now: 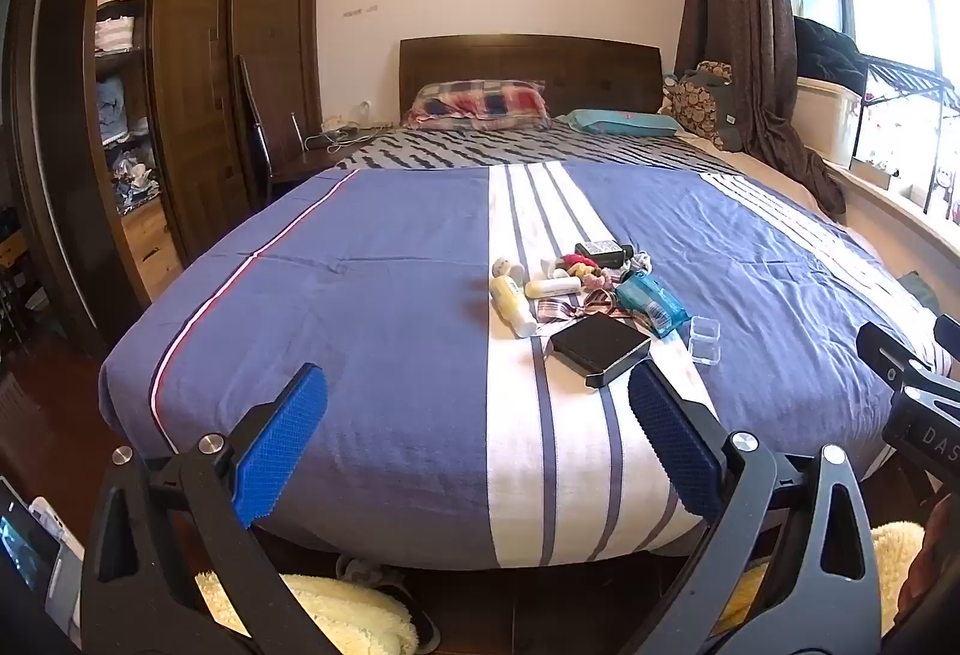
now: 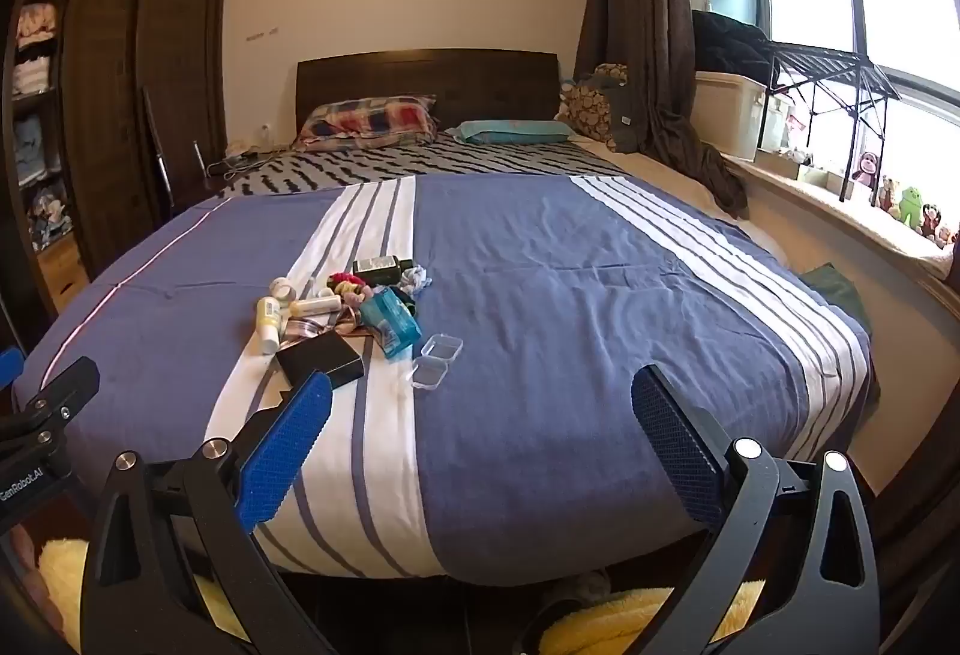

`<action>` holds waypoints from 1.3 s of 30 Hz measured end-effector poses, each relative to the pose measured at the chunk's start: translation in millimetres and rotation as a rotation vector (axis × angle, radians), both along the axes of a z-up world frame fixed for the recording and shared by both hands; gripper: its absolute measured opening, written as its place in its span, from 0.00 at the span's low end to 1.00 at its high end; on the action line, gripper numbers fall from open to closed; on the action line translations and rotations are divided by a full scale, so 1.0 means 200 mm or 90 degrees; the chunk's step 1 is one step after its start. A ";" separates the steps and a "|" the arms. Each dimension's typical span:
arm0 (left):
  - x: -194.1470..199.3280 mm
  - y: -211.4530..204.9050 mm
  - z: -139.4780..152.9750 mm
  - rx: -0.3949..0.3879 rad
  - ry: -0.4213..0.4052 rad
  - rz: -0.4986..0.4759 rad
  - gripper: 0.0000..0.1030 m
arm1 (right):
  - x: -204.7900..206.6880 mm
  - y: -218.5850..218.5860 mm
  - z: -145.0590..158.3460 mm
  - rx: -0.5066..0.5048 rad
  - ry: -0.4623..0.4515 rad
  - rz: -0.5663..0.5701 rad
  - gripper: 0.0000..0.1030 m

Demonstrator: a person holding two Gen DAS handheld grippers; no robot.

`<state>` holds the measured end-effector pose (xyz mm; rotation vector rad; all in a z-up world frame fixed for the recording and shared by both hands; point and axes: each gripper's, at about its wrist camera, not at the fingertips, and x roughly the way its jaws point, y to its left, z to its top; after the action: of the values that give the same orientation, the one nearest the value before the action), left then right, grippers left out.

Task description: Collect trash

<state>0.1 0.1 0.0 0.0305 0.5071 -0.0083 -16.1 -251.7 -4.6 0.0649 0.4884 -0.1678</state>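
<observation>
While both of my grippers hang short of the foot of the bed (image 1: pixel 372 415), nothing is held yet. Going left to right, my left gripper (image 1: pixel 477 445) has its blue pads spread wide with only bedspread between them, and my right gripper (image 2: pixel 480 451) is spread just as wide and equally empty.

What I take to be the trash is one cluster on the white stripe of the bedspread, well apart from both claws. At its left end lie two pale yellow bottles (image 1: pixel 513 304), then a heap of hair scrunchies (image 1: pixel 579 268), a black box (image 1: pixel 600 346) at the near edge, a teal plastic pack (image 1: pixel 651 304), and at the right end a small clear plastic case (image 1: pixel 703 340) lying open.

The relation that matters: from the left gripper the cluster sits ahead and slightly right, the black box just beyond its right finger. From the right gripper it lies ahead and well to the left. I judge the left hand nearer. The nearer yellow bottle's long axis runs roughly away from me, so I would close across its width.
</observation>
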 end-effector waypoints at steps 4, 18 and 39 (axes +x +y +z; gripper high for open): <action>0.00 0.00 0.00 0.001 -0.002 0.000 0.92 | 0.00 0.00 0.00 0.000 -0.001 0.003 0.97; -0.01 0.02 0.01 0.001 -0.004 0.009 0.92 | 0.00 0.01 0.01 -0.004 -0.003 0.007 0.97; -0.02 0.02 0.03 -0.002 -0.014 0.008 0.92 | -0.02 0.02 0.03 -0.008 -0.011 0.020 0.97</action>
<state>-3.3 4.0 6.5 0.0243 0.4861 0.0042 -19.7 -247.5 0.6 0.0470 0.4715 -0.1389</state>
